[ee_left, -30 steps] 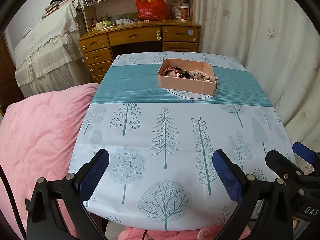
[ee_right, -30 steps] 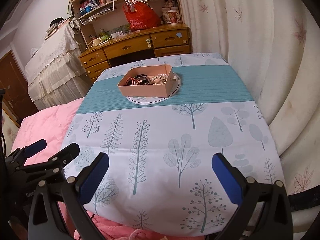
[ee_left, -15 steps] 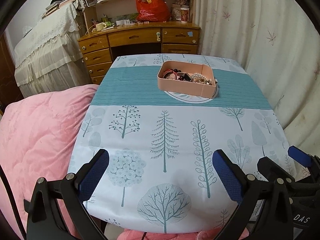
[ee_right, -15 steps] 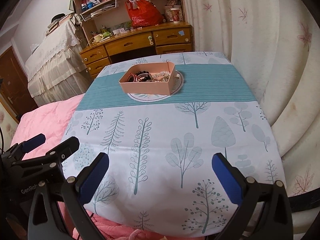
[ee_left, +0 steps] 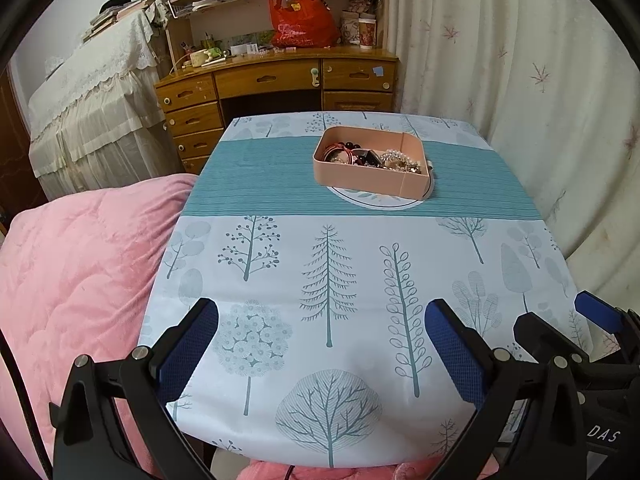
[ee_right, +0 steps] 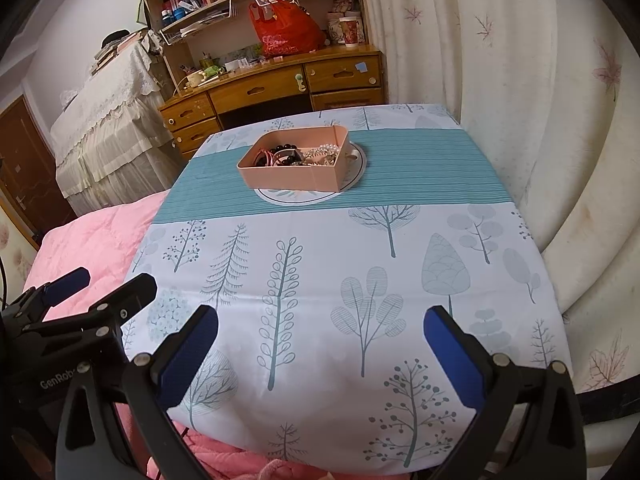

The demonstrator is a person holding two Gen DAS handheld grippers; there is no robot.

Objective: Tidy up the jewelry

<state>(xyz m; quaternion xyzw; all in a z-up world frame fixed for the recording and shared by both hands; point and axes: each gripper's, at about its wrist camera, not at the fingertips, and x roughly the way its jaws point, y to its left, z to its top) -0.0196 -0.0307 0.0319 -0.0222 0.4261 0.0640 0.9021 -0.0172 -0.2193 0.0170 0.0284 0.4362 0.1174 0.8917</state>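
Note:
A pink open box (ee_left: 370,174) sits on a white plate (ee_left: 376,199) on the teal band at the far side of the table; it also shows in the right wrist view (ee_right: 292,174). It holds a jumble of jewelry (ee_left: 372,156): red bangles, dark beads, pearl strings. My left gripper (ee_left: 320,344) is open and empty, over the table's near edge. My right gripper (ee_right: 320,344) is open and empty, to the right of the left one. Both are far from the box.
The table wears a tree-print cloth (ee_left: 332,276). A pink quilt (ee_left: 68,272) lies at the left and near edge. A cream curtain (ee_left: 520,80) hangs along the right. A wooden desk (ee_left: 280,84) with a red bag stands behind.
Both views have shifted slightly, so the box looks a little nearer and lower in frame. Both grippers stay open.

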